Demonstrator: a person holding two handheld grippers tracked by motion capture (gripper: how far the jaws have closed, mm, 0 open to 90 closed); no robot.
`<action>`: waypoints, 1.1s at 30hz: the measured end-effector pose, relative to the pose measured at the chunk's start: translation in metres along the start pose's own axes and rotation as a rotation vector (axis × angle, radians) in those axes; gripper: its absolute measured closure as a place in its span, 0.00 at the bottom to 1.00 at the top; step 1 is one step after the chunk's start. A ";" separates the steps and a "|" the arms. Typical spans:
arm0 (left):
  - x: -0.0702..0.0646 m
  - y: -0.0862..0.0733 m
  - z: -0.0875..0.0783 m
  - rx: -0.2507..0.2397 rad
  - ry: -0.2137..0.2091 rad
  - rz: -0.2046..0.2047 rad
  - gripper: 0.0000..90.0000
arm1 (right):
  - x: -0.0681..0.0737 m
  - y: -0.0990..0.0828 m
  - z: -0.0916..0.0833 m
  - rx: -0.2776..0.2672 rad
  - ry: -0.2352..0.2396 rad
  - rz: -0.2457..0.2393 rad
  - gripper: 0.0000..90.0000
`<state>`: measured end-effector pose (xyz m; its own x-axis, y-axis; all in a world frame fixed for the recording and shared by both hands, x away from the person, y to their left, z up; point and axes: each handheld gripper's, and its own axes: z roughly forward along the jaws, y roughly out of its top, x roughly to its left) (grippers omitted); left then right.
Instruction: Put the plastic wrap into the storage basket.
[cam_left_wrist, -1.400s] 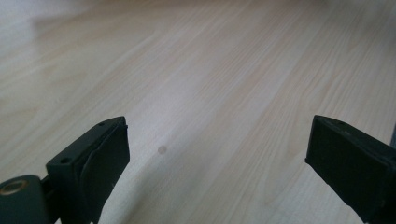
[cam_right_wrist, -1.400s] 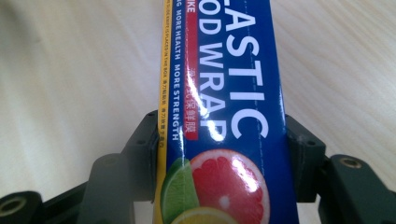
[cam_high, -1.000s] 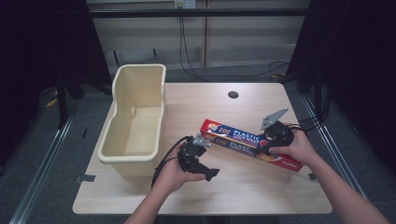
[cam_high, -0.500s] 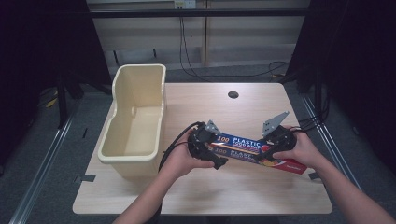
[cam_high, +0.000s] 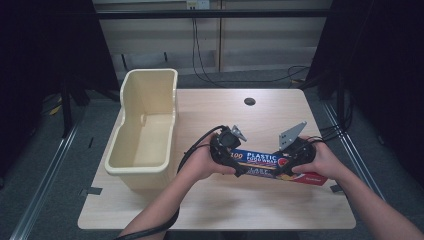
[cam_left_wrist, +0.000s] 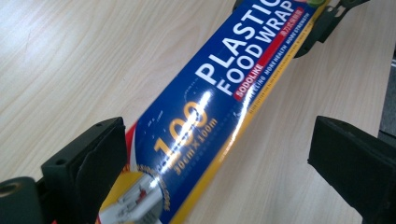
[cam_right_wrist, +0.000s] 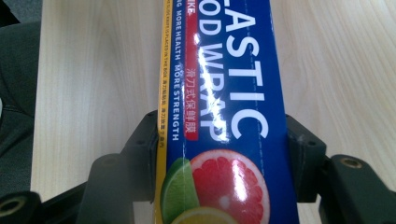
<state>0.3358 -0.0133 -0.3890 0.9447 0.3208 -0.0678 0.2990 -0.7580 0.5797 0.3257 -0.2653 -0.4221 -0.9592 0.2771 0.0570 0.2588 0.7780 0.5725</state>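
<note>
The right gripper (cam_right_wrist: 219, 154) has its two jaws pressed on both long sides of the plastic wrap box (cam_right_wrist: 224, 93), near the end with the printed grapefruit, so this end is firmly pinched. The left gripper (cam_left_wrist: 215, 163) is at the other end of the same box, and its jaws stand spread, one on each side. The left jaw is touching or almost touching the box edge; the right jaw is clearly apart from it.

The box lies along the wooden tabletop (cam_high: 210, 200), between the two hands. Beyond the left gripper, further to its left side, stands an empty cream bin (cam_high: 145, 125).

I judge the step in hand is taking the box with both grippers. The next move calls for closing the left gripper squarely on the box, then lifting both ends level, probably toward the bin.
</note>
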 end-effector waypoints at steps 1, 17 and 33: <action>0.000 0.001 0.001 -0.003 -0.005 -0.003 0.05 | 0.001 0.000 0.000 -0.003 -0.002 -0.005 0.46; -0.006 0.016 0.014 0.051 -0.083 0.095 0.05 | 0.008 0.014 0.000 -0.016 0.061 -0.104 0.46; -0.010 0.019 0.027 0.097 -0.158 0.145 0.21 | 0.011 0.027 -0.002 -0.022 0.091 -0.180 0.46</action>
<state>0.3355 -0.0460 -0.3994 0.9859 0.1174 -0.1196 0.1626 -0.8434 0.5121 0.3216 -0.2427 -0.4047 -0.9964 0.0813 0.0253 0.0803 0.7975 0.5979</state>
